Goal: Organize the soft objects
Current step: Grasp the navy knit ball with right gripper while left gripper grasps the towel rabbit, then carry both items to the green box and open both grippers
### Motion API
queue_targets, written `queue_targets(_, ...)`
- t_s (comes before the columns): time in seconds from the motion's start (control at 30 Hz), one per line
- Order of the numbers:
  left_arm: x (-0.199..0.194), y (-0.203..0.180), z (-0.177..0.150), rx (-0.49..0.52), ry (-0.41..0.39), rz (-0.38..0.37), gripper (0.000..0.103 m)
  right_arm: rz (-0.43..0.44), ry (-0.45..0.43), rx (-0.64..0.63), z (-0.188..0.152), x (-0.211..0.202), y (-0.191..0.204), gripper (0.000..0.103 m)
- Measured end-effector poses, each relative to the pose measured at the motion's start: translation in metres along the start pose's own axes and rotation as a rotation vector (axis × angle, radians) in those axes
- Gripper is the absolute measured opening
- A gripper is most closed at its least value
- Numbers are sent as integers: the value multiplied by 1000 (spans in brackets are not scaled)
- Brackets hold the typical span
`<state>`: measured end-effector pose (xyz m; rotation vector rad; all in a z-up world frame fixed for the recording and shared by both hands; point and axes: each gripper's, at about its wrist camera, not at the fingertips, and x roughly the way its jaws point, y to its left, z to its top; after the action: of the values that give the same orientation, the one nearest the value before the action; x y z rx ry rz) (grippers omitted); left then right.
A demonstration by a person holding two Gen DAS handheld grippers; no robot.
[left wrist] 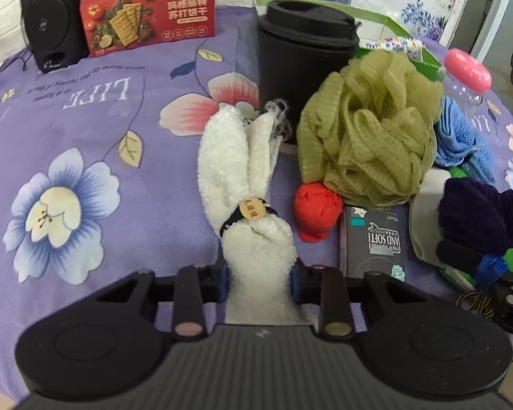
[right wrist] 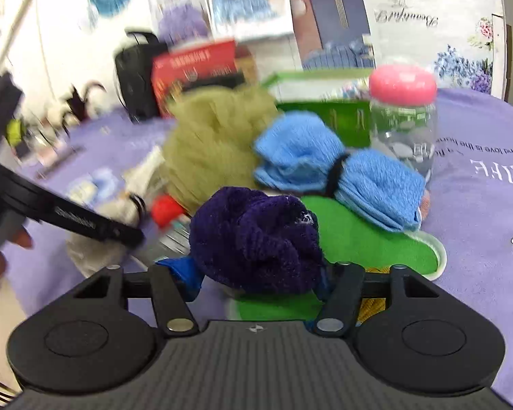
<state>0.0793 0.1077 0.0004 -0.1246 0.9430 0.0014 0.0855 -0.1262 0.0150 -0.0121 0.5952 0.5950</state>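
Both grippers are loaded over a flowered purple bedsheet (left wrist: 85, 130). The left gripper (left wrist: 260, 282) is clamped on the near end of a white fluffy towel roll (left wrist: 236, 167) bound with a tagged black band, its far end resting near a black lidded cup (left wrist: 301, 58). The right gripper (right wrist: 256, 278) is closed on a dark purple knitted bundle (right wrist: 256, 235), held above a green-lined tray (right wrist: 376, 249). A blue tied towel (right wrist: 342, 171) lies on the tray's far side; the olive bath pouf (left wrist: 366, 130) and small red bundle (left wrist: 316, 215) sit just beside it, apparently unsorted. Judged from this, sorting looks partway done.
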Motion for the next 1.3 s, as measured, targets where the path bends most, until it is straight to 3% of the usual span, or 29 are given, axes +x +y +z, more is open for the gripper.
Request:
queue_targets(0.1,-15,12,1,-29,-21,-13,30,-15,-29,-67,4,-10,10,46)
queue_targets(0.3,-49,15,23,-20,-102,3,30,47,-134,-51,29,-33,10,46)
queue_targets(0.43,-61,9,66,4,-149,-34,30,61,-176,-64,63,-37,-4,46)
queue_targets(0.6,-65,-13,137,58,-229,-44,30,0,-209,-118,128,-25,-39,46)
queue_targets(0.8,-39,-48,224,111,-250,-53,33,-83,-144,-188,198,27,-86,47)
queue_targets(0.9,-16,-64,257,134,-246,-11,34,-111,-85,-205,217,61,-108,47)
queue_targets(1.13,32,-84,292,179,-196,32,34,-133,25,-234,228,124,-143,47)
queue_targets(1.17,37,-85,294,179,-190,37,36,-129,34,-232,228,130,-146,48)
queue_targets(1.23,45,-87,298,183,-189,52,52,-117,48,-218,229,140,-152,50)
queue_targets(1.27,48,-88,299,189,-194,68,69,-116,59,-210,230,145,-154,50)
queue_targets(1.3,50,-89,300,196,-202,93,69,-119,66,-207,230,149,-155,50)
